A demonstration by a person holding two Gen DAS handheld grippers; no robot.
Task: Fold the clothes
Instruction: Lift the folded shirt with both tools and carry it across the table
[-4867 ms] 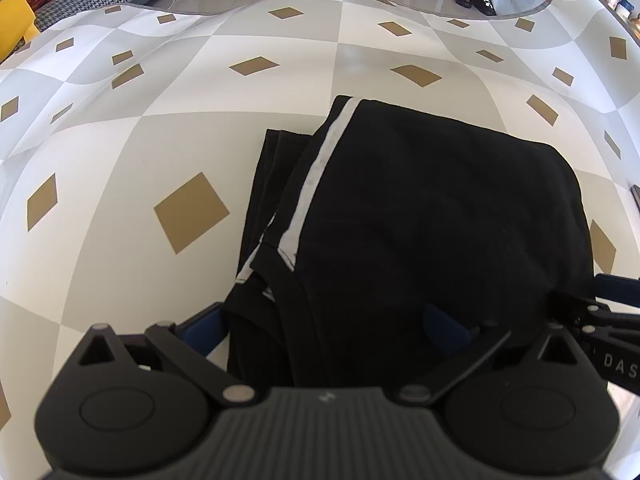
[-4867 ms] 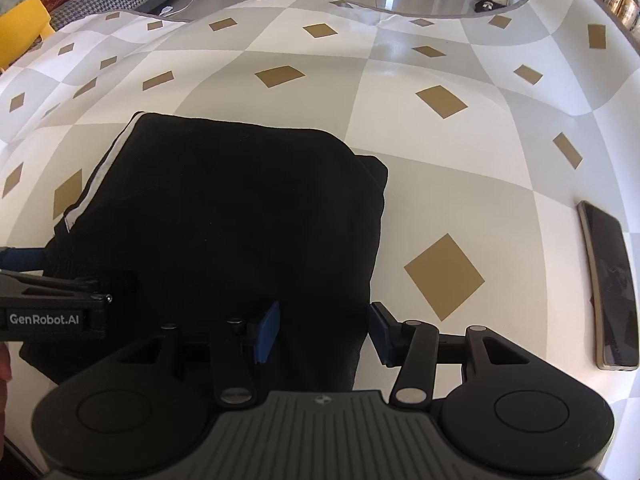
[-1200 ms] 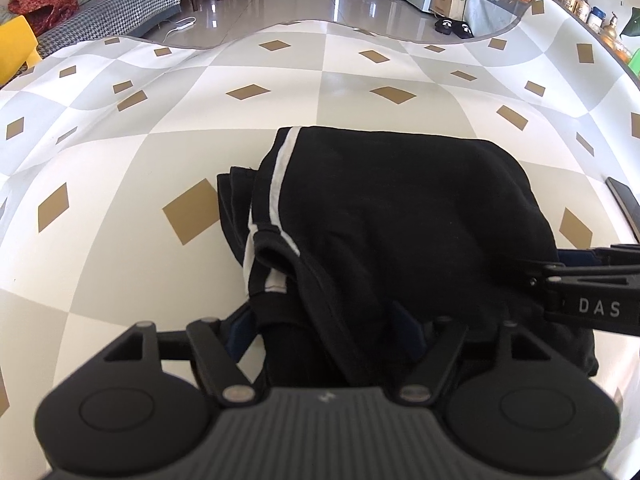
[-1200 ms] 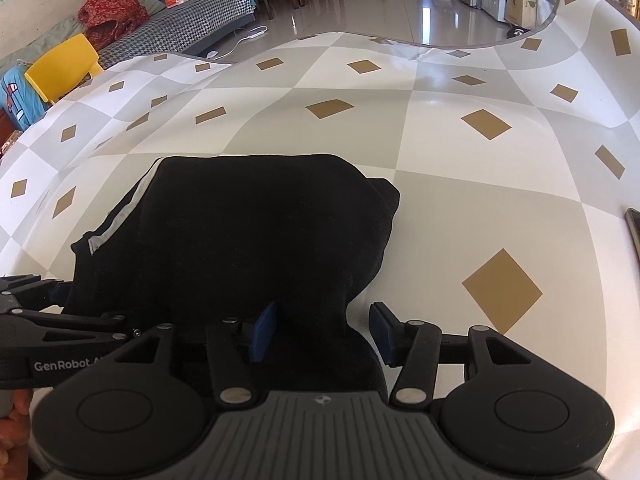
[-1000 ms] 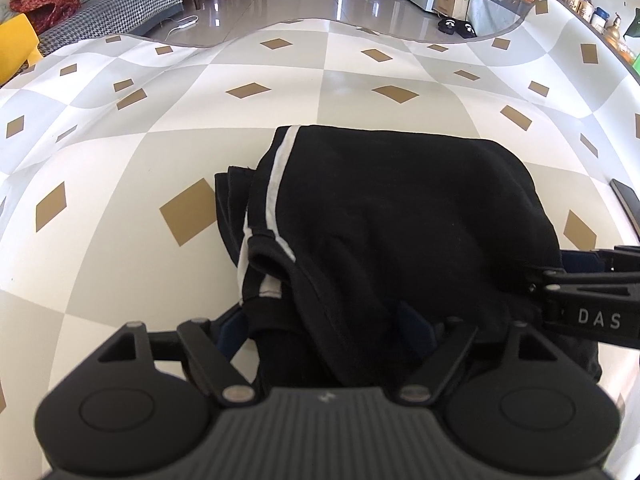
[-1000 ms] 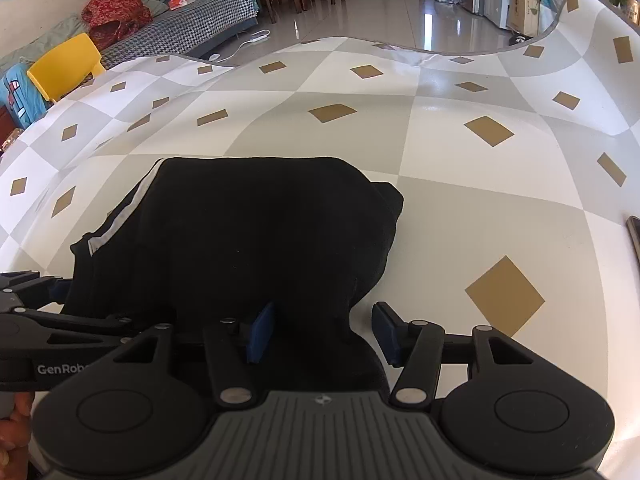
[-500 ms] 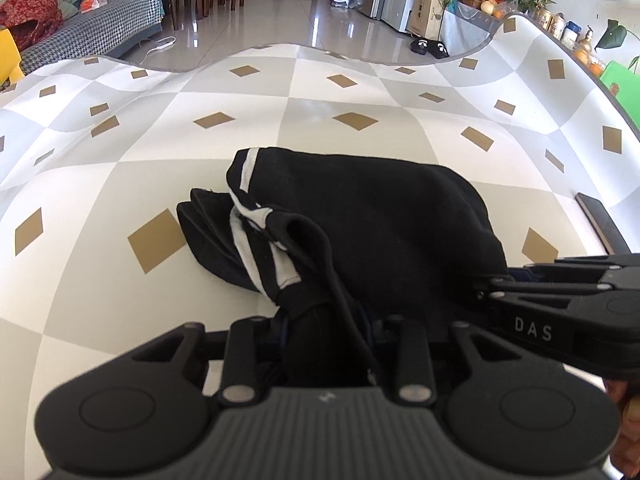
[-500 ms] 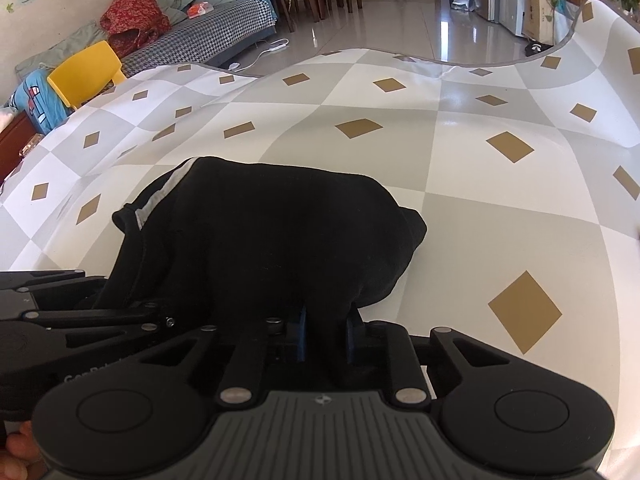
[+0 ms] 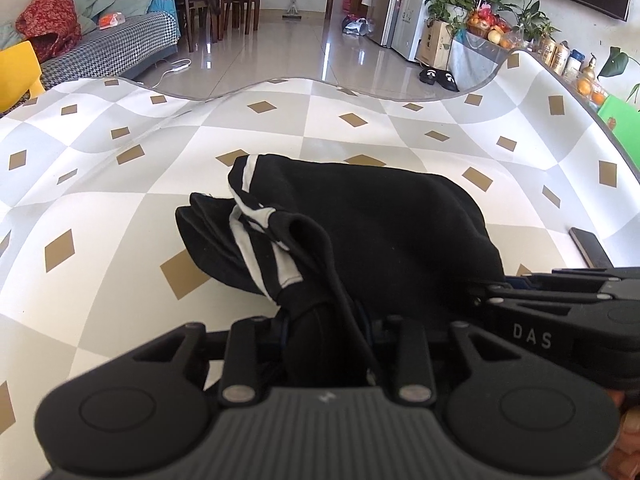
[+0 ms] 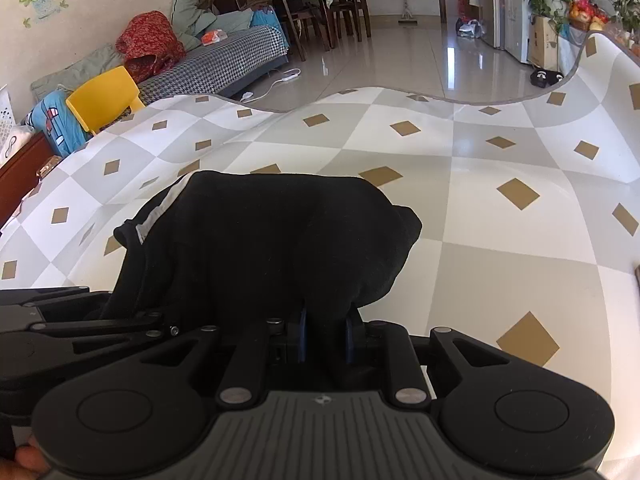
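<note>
Our left gripper (image 9: 326, 330) sits low at the near edge, its jaws drawn close together and pinched on a bunch of the cloth (image 9: 360, 232). Our right gripper (image 10: 324, 334) is likewise closed, its blue pads (image 10: 302, 334) squeezing a fold of the same cloth between them. The two grippers are side by side, close to each other, both pointing forward: the right one shows at the right edge of the left wrist view, the left one at the left edge of the right wrist view. A fingertip (image 10: 28, 460) of our left hand shows at the lower left corner.
</note>
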